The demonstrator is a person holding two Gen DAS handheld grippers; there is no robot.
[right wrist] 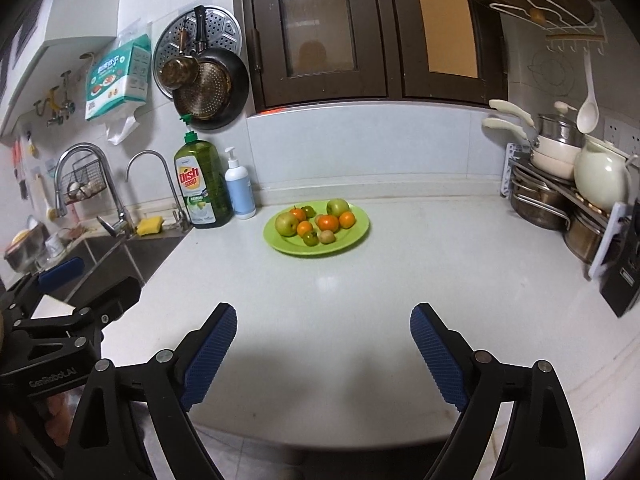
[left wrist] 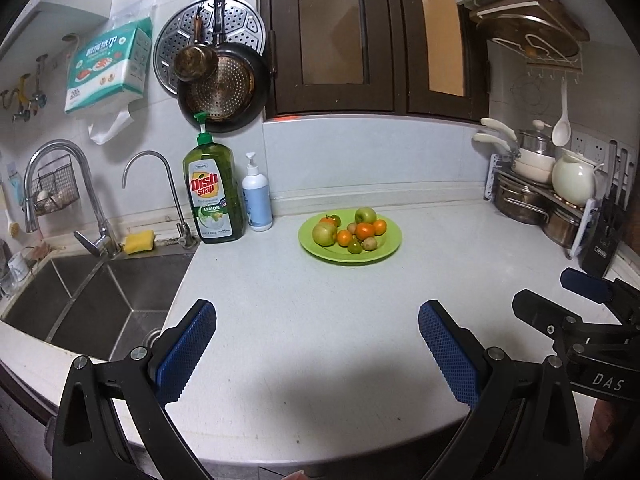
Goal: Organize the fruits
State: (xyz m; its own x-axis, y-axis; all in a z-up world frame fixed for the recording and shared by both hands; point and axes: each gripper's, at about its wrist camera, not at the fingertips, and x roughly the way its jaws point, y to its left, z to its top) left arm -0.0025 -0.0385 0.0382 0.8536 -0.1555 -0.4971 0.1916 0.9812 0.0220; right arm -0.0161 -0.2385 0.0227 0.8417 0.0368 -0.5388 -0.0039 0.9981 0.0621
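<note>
Plate point(left wrist: 316, 250): lime green, plain.
Fruit: two yellow-green apples point(left wrist: 324, 233), several orange mandarins point(left wrist: 365, 231), some mottled green and orange.
Counter point(left wrist: 320, 320): white, plain.
Soap bottle point(left wrist: 214, 192): green, with red lettering on yellow.
Pump bottle point(left wrist: 257, 196): white with pale blue label.
Sponge point(left wrist: 138, 241): yellow.
Left gripper point(left wrist: 318, 344) and right gripper point(right wrist: 323, 346): black frames; pads point(left wrist: 448, 354) blue, fine diamond texture.
Cabinet point(left wrist: 360, 36): dark brown.

Both tongs are matte black, with triangular cut-out arms, silver round pivot screws and blue, finely ribbed pads. The left tongs point(left wrist: 318, 354) are lettered "GenRobot.AI" in white on the body, and the right tongs point(right wrist: 323, 354) show "DAS" in white.
</note>
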